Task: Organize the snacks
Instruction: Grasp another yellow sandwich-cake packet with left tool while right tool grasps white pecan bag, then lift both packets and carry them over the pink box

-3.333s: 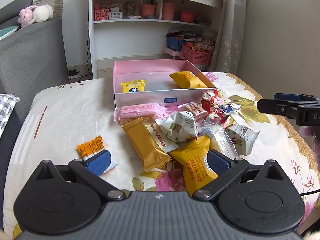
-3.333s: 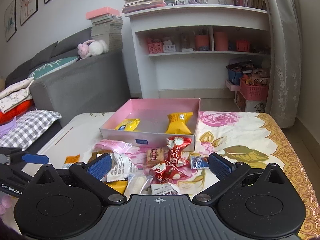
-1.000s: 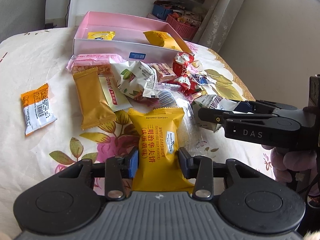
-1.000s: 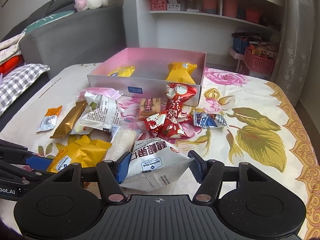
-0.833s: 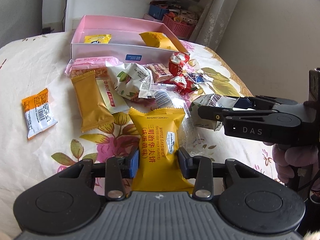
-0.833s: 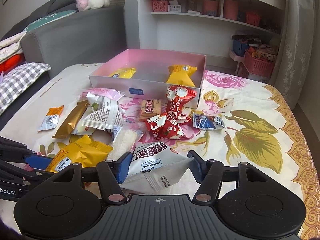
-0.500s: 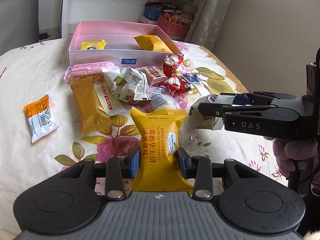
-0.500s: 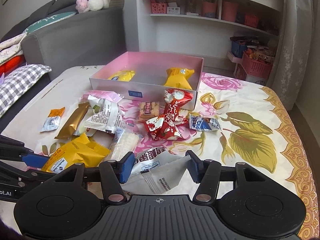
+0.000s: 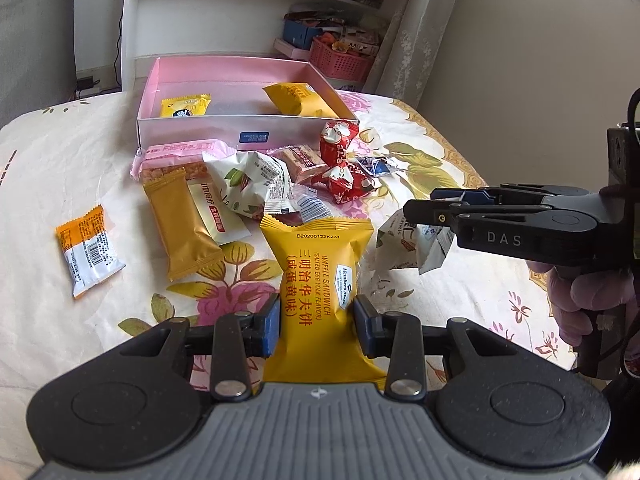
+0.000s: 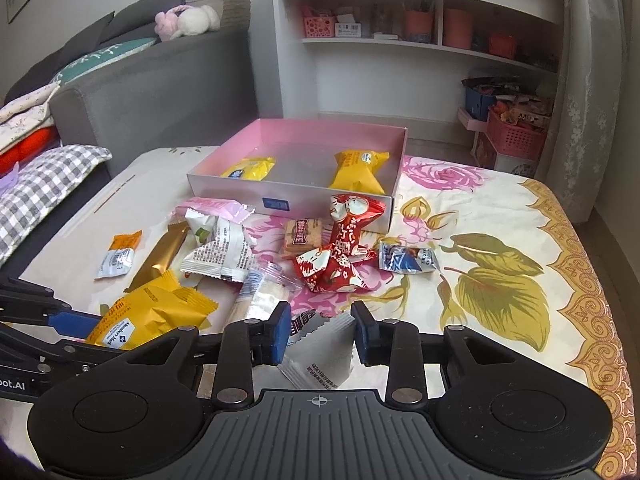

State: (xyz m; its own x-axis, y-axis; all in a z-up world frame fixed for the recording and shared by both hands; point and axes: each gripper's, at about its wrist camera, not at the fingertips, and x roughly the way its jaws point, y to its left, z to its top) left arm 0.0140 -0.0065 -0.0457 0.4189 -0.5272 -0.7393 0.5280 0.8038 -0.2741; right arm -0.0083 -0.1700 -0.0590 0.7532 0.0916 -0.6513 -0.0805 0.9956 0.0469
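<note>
On the flowered bench (image 9: 460, 280), short of the pink box (image 9: 244, 130), the left gripper (image 9: 316, 322) holds its fingers clamped on the yellow wafer pack (image 9: 316, 264) — the right gripper (image 10: 320, 334) has narrowed and is closing on the white snack bag (image 10: 320, 354) — both ready for boxing.

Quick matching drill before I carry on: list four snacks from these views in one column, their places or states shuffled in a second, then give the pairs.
Things:
1. yellow waffle sandwich pack
2. white nut pack
3. small orange-and-white sachet
4. red candy wrappers

Places or states:
A. lying alone near the cloth's left side
B. between the right gripper's closing jaws
C. clamped in the left gripper
D. heaped just in front of the pink box, by its right corner

Pairs: 1-C, 2-B, 3-A, 4-D
</note>
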